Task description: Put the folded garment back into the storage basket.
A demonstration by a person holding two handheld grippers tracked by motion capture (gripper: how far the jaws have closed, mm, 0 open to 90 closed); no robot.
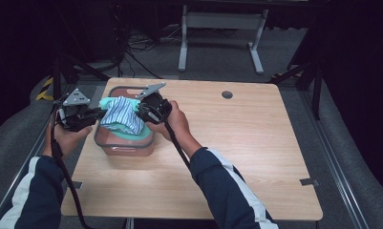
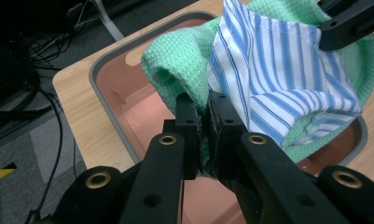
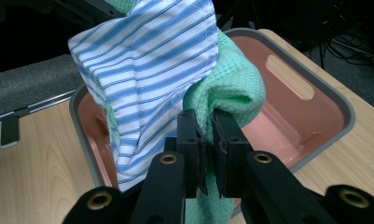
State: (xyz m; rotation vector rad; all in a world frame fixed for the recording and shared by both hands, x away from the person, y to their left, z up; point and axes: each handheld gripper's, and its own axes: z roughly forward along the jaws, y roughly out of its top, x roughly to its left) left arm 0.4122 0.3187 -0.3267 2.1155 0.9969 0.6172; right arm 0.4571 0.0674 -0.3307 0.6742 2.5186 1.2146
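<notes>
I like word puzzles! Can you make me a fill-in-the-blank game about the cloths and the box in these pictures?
1. The striped cloth has white and ____ stripes.
2. The knitted cloth under it is ____.
3. Both cloths hang over a pink ____ with a grey rim.
4. The left hand-held gripper and the right hand-held gripper are each ____ on the knitted cloth.

Missing words: blue; green; box; shut

No readable text, label or number — anywhere.
</notes>
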